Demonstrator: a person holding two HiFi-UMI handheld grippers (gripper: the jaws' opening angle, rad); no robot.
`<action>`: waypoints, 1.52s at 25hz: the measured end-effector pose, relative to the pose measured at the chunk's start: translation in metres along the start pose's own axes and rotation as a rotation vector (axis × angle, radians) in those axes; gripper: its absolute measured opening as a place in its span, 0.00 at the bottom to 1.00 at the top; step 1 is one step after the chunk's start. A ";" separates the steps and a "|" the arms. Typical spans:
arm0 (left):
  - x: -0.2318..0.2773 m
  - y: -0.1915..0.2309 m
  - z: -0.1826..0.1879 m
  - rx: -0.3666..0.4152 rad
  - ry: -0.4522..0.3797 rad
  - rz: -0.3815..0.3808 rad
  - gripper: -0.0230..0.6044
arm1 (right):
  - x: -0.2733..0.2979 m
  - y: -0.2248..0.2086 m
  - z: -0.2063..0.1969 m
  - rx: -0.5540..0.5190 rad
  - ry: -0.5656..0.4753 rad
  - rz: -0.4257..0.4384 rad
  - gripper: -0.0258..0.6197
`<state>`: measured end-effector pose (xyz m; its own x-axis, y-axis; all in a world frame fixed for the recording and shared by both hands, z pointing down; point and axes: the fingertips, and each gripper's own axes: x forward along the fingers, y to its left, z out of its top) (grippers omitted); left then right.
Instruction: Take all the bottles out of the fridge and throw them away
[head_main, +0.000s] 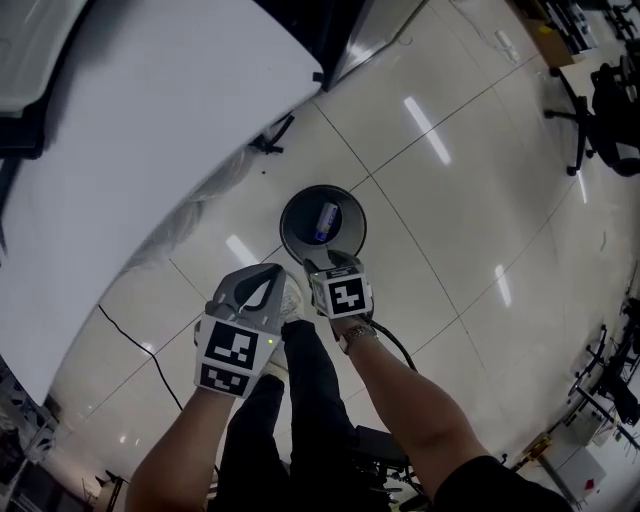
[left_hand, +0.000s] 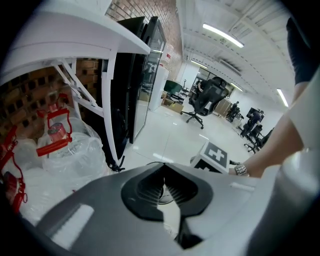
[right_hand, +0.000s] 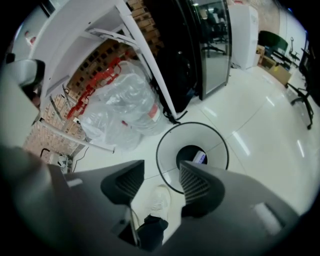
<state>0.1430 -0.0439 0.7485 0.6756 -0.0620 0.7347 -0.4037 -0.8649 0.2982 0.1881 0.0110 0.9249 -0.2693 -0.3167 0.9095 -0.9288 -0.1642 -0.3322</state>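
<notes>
A round dark bin with a pale inner wall stands on the white floor just ahead of my feet. One bottle with a blue label lies at its bottom. My right gripper hangs above the bin's near edge, open, with nothing between its jaws. Beside it on the left, my left gripper is shut and empty, its pads meeting at the tips. The black fridge with a glass door stands beyond the bin.
A large white table fills the upper left. Clear plastic bags holding big water jugs lie under it. Office chairs stand farther off. A thin cable runs over the floor.
</notes>
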 end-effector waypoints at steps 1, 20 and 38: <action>-0.007 -0.002 0.004 -0.001 -0.004 0.003 0.04 | -0.009 0.006 0.003 -0.005 -0.006 0.006 0.38; -0.190 -0.023 0.093 0.014 -0.204 0.135 0.04 | -0.240 0.156 0.132 -0.290 -0.328 0.154 0.38; -0.387 0.039 0.111 -0.052 -0.530 0.511 0.04 | -0.351 0.371 0.199 -0.745 -0.571 0.370 0.38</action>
<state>-0.0652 -0.1088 0.4078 0.5978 -0.6943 0.4008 -0.7674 -0.6402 0.0355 -0.0110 -0.1248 0.4324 -0.5923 -0.6617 0.4598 -0.7863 0.5992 -0.1506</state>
